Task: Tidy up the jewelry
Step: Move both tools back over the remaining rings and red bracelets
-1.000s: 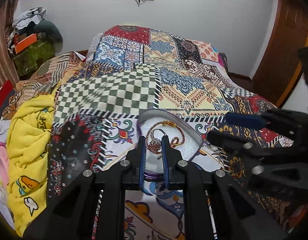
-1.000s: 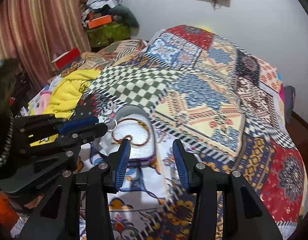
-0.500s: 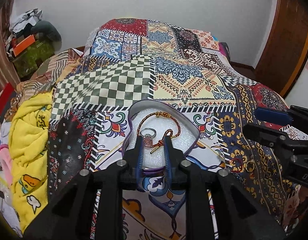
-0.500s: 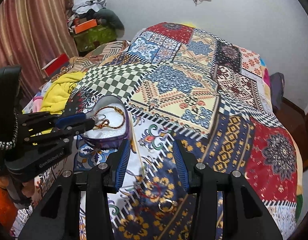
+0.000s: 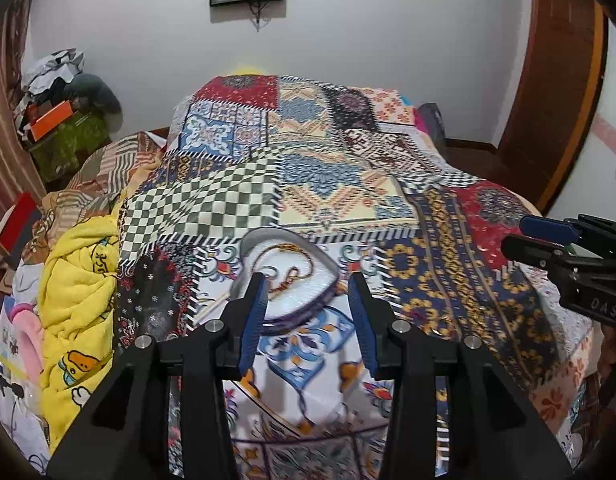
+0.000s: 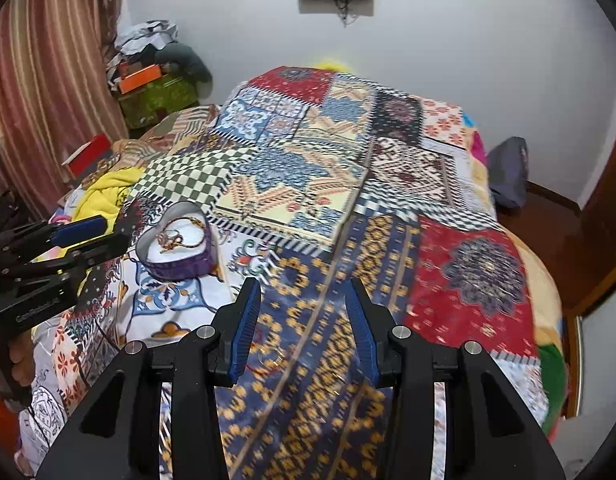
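left gripper (image 5: pixel 305 280) fingers apart | bracelet (image 6: pixel 183 232) in heart box (image 6: pixel 175 256) (ring too)

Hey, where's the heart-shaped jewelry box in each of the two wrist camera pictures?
Left wrist view: the heart-shaped jewelry box sits centre frame on the quilt, just beyond the open left gripper.
Right wrist view: it lies at mid-left, beside the left gripper.
Shared landmark: the green checkered quilt patch just behind the box.

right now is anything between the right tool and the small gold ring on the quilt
Nothing visible does. The small gold ring lies bare on the blue-and-gold patchwork quilt, between the open right tool's fingers, near the left one. It is blurred.
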`<state>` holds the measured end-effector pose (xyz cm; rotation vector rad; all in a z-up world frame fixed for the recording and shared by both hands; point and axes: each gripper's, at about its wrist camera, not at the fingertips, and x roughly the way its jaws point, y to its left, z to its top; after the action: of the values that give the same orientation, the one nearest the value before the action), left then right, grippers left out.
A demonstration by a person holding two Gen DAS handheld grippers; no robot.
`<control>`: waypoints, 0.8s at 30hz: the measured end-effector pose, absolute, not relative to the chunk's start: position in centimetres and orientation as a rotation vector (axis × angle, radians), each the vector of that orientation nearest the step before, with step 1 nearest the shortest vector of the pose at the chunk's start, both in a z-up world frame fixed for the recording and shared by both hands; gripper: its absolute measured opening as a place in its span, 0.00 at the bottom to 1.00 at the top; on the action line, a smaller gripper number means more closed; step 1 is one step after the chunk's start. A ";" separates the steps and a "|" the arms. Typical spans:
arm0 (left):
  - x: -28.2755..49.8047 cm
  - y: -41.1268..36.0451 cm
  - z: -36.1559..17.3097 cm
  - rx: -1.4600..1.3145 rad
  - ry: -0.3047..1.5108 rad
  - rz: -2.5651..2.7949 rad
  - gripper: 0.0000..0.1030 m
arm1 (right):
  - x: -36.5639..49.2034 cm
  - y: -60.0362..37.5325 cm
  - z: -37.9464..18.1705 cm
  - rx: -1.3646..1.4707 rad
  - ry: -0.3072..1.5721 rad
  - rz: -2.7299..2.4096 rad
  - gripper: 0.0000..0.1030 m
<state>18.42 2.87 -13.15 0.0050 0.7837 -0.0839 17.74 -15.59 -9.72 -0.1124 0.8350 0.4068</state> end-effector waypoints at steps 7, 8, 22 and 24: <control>16.5 0.2 -13.3 0.021 0.801 -0.127 0.43 | 16.0 -18.6 -9.8 -0.095 0.850 0.354 0.39; 16.2 -0.1 -13.5 0.022 0.809 -0.135 0.43 | 15.8 -19.0 -10.0 -0.090 0.858 0.350 0.39; 14.7 -2.2 -18.1 -0.042 0.955 -0.195 0.43 | 13.0 -19.6 -15.8 -0.046 1.024 0.400 0.39; 14.6 -2.3 -18.7 -0.048 0.974 -0.201 0.43 | 12.8 -19.2 -16.6 -0.043 1.047 0.409 0.39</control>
<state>14.60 -2.33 -18.72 -0.0476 0.9738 -0.2006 12.85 -19.21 -16.64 -0.0426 1.0469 0.4092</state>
